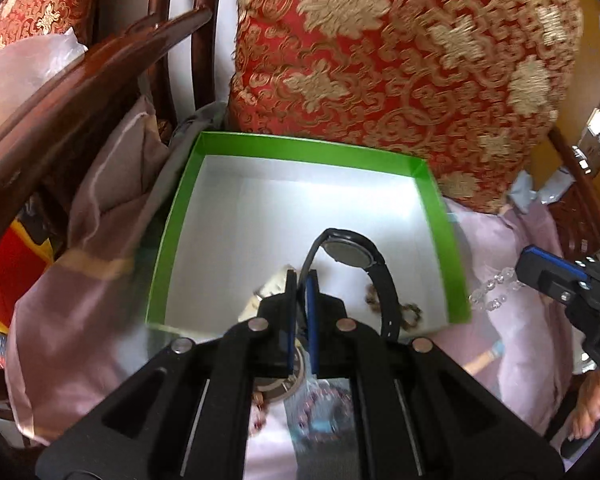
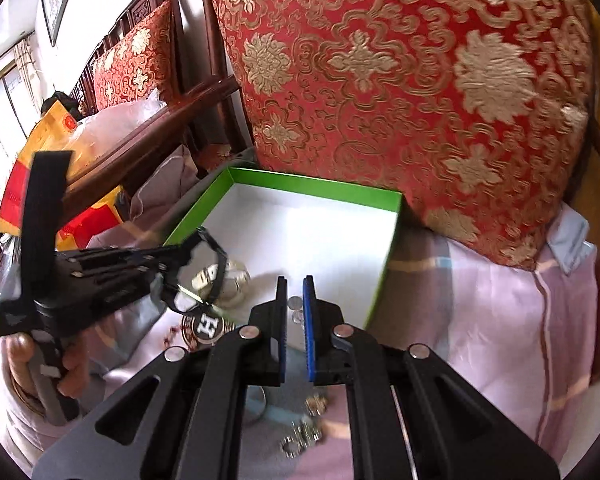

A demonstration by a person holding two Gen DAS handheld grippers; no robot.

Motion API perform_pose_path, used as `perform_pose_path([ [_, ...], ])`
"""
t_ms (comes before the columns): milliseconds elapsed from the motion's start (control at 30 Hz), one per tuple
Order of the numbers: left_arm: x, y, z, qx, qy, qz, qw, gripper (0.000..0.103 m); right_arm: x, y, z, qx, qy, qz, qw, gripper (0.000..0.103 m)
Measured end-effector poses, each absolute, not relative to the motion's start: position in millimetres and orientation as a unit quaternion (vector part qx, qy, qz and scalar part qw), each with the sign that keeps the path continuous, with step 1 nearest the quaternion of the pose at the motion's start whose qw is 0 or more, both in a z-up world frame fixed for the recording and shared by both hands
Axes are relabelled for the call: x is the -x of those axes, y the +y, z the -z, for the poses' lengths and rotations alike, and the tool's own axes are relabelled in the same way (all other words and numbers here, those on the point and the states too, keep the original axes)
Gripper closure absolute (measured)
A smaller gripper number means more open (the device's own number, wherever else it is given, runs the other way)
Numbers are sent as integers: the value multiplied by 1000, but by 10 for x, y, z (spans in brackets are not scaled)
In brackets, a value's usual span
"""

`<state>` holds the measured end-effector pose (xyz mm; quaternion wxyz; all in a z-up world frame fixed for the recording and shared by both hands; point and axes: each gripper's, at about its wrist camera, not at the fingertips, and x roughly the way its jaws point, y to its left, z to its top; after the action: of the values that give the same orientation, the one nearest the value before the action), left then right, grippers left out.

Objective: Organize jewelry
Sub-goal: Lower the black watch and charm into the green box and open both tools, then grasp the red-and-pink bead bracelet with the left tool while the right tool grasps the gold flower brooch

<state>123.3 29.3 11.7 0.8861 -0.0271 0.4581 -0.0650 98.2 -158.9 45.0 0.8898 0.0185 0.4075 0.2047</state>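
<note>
Pinched on a black wristwatch (image 1: pixel 354 258), left tool (image 1: pixel 302 280) holds it over the green box (image 1: pixel 168 236); right tool (image 2: pixel 296 292) is slightly parted beside what seems a crystal bracelet (image 1: pixel 496 286).

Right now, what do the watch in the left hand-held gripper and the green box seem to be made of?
Watch: the strap looks like matte black rubber or plastic, since it bends in a soft loop; the case back shines dull grey, likely metal. It is pinched in the left hand-held gripper.
Green box: seems to be cardboard, with thin straight walls, green outside and plain white inside.
</note>
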Motion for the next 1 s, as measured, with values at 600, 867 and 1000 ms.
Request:
perform_pose_path([
  [600, -1288, 439, 121, 27, 477, 43, 877, 92, -1004, -1522, -144, -14, 443, -205, 873, 64],
  [867, -778, 586, 398, 10, 511, 34, 859, 77, -591, -1562, 96, -22, 478, -238, 845, 64],
  [1000, -631, 715, 744, 5, 552, 11, 834, 77, -502, -1412, 498, -16, 526, -247, 814, 64],
])
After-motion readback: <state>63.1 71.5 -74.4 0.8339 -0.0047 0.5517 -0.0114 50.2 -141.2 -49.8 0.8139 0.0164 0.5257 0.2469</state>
